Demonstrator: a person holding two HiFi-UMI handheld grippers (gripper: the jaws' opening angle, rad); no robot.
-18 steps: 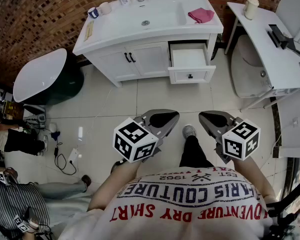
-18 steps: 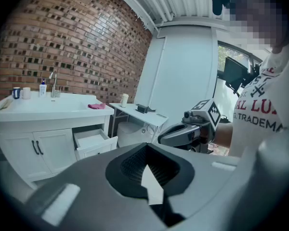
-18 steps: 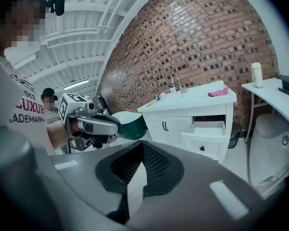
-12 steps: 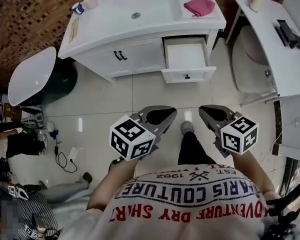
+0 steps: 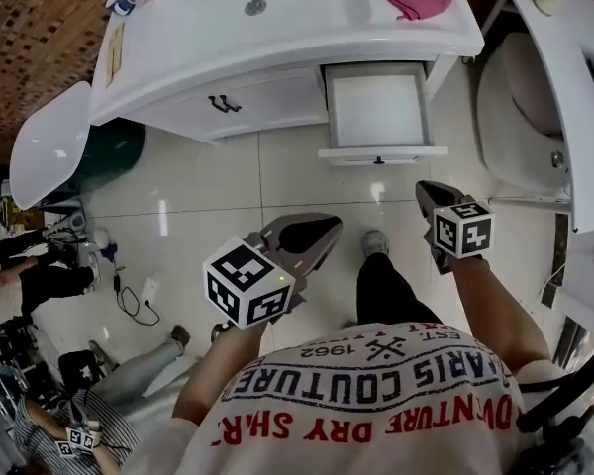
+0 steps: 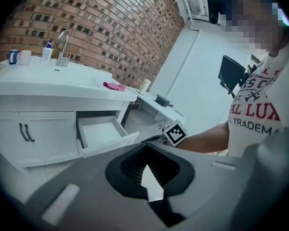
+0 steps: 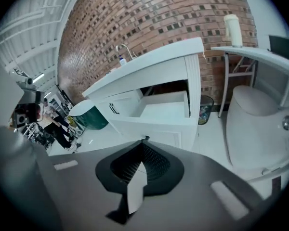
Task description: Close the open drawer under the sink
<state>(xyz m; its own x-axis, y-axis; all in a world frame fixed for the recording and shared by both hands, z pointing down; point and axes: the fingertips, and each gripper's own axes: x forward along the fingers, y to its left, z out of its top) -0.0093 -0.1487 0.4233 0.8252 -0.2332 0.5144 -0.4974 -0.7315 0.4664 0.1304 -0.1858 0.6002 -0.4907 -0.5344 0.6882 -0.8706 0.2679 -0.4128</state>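
Below sink (image 5: 277,28), drawer (image 5: 376,107) open; left gripper (image 5: 335,229), right gripper (image 5: 424,189) both pressed together, empty. Right gripper view adds bin (image 7: 206,109) beside drawer.

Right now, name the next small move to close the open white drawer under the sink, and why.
Probably advance the right gripper until its shut tips meet the white drawer front: the drawer stands pulled out, and that gripper is nearer but not touching.

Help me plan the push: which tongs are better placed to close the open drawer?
Right. The right tongs are shut and nearest the drawer front, pointing straight at it in their own view; the left tongs hang farther back.
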